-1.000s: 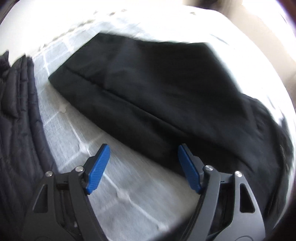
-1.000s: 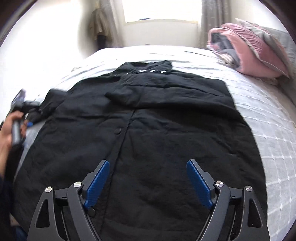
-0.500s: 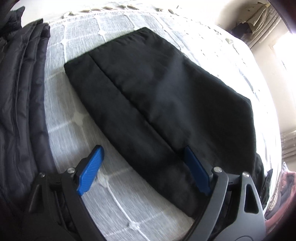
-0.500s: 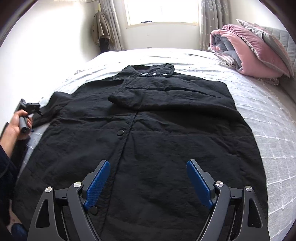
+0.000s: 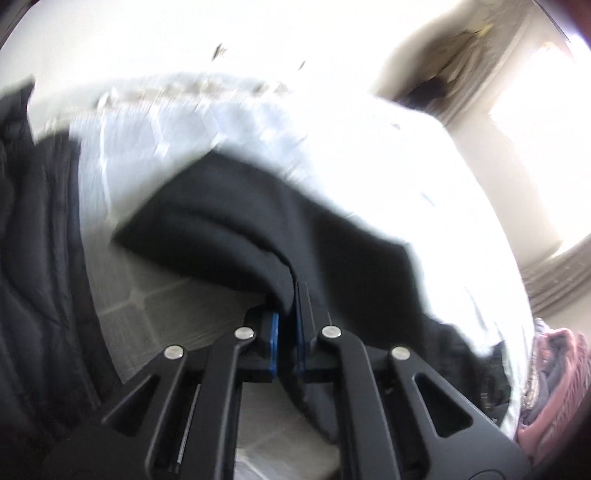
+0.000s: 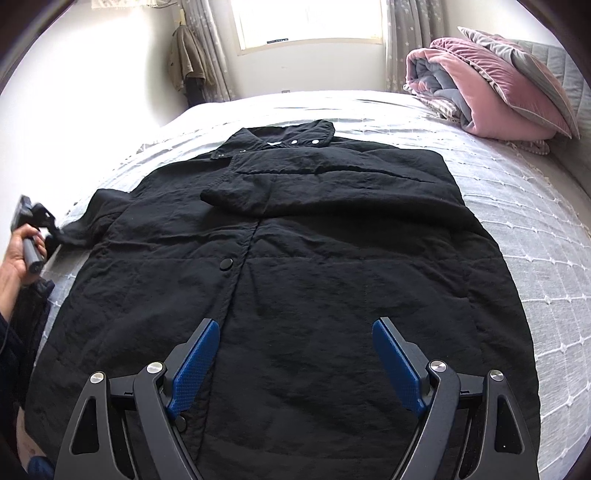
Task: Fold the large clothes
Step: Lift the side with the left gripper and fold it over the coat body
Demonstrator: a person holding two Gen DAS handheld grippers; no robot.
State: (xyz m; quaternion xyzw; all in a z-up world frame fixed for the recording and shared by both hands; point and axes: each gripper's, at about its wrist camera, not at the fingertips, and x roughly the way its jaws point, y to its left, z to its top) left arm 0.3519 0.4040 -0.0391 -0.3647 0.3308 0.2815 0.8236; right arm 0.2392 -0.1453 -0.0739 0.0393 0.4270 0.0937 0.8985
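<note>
We hold the left gripper (image 5: 287,314) with its blue pads (image 5: 273,341) pressed together on a fold of the black coat's (image 6: 295,266) sleeve (image 5: 258,236), the cloth bunching up between the fingers and lifting off the white quilted bedspread (image 6: 535,236). Seen from the right wrist camera, the same gripper (image 6: 51,236) sits at the bed's left edge, gripped by our left hand (image 6: 18,254), with the sleeve end (image 6: 86,221) drawn out toward it. The coat lies spread flat, front up, across the middle of the bed, collar (image 6: 291,134) toward the window (image 6: 310,22) and hem toward us; its other sleeve (image 6: 303,184) is folded across the chest, and a dark snap button (image 6: 225,264) shows on the placket. Our right gripper (image 6: 295,363) hovers above the lower part of the coat, its blue pads (image 6: 194,363) spread wide apart and holding nothing. A rolled pink and grey duvet (image 6: 491,88) rests at the far right corner of the bed, well apart from the coat. A dark quilted garment (image 5: 33,277) lies beside the bedspread at the left of the left wrist view, which is blurred. A brownish jacket (image 6: 188,59) hangs by the curtain (image 6: 210,44) near the window.
</note>
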